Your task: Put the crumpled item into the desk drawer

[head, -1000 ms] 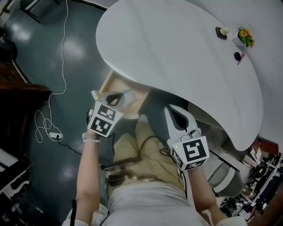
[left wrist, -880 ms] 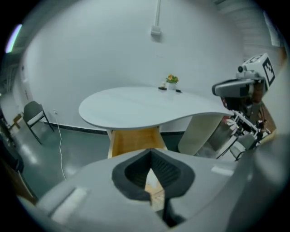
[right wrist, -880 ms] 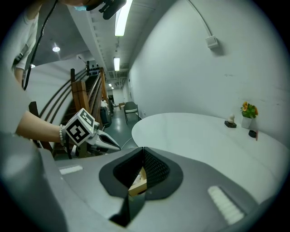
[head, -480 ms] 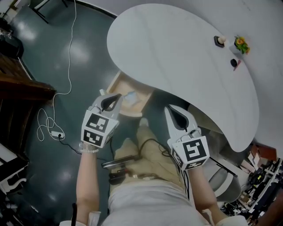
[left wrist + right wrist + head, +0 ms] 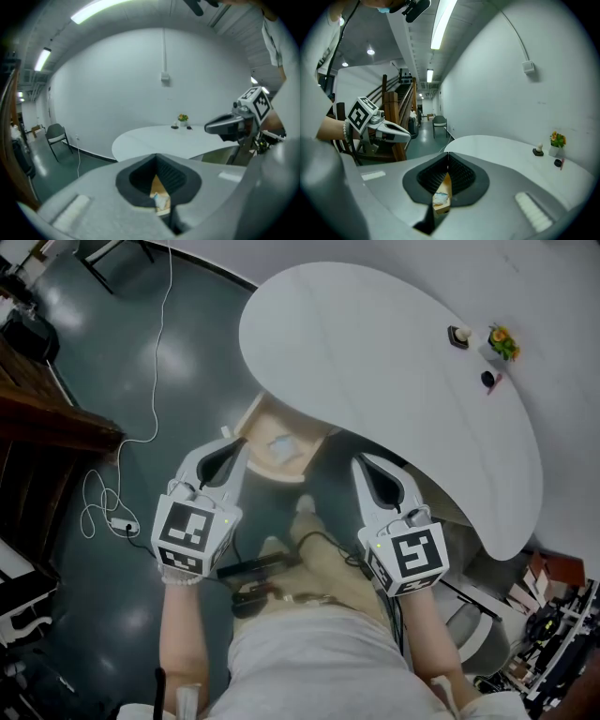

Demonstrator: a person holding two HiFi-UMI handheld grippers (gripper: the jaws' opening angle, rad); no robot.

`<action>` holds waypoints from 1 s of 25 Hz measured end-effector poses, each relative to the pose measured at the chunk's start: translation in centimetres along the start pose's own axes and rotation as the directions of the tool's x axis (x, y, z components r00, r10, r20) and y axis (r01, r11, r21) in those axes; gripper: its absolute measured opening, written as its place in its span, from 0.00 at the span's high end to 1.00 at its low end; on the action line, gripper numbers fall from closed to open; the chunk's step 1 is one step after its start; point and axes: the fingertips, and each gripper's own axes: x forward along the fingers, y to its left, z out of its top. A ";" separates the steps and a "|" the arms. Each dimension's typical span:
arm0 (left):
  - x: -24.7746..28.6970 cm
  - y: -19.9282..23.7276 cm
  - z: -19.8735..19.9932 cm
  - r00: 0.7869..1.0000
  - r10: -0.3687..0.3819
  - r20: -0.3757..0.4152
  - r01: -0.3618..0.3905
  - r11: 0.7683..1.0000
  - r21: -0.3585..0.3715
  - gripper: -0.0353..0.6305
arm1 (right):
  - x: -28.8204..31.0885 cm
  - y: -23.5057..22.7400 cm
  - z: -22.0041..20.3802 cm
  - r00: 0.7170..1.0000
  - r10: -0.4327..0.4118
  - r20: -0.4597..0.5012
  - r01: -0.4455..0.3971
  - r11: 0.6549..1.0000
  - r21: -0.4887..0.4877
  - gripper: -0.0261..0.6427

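- Left hand-held gripper [image 5: 231, 450] is held low in front of the person, over the dark floor [image 5: 122, 362] and short of the bench edge. Its jaws are clenched tip to tip with nothing between them.
- In the left gripper view, the gap below the meeting tips [image 5: 156, 158] looks onto the open drawer [image 5: 156, 185].
- Right hand-held gripper [image 5: 367, 471] is level with the left and well apart from it. Its jaws are likewise closed, empty, and pointing toward the bench underside.
- Drawer [image 5: 292, 465] is wooden and pulled out from under the white bench [image 5: 394, 352], between and ahead of the two grippers.
- Crumpled item [image 5: 281, 443], pale with a bluish tint, lies inside the drawer on its floor. Neither gripper touches it.
- The item is also seen through the closed jaws in both gripper views [image 5: 161, 200] [image 5: 439, 197].
- Far end of the bench: a small flower pot [image 5: 502, 339] with two small objects beside it.
- A white cable [image 5: 159, 352] trails across the floor at left.
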 end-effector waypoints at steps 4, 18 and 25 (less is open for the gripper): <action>-2.0 -0.1 1.9 0.999 0.012 0.047 -0.012 1.000 -0.005 0.95 | -0.9 0.0 1.5 0.999 -0.010 0.036 0.011 1.000 -0.019 0.95; -6.3 -0.7 4.4 0.987 0.064 0.146 -0.064 0.998 -0.004 0.95 | -2.8 0.3 4.4 0.993 -0.026 0.112 0.032 0.998 -0.060 0.95; -6.9 -0.6 4.4 0.986 0.080 0.147 -0.081 0.997 0.001 0.95 | -2.7 0.9 4.8 0.992 -0.017 0.129 0.026 0.997 -0.066 0.95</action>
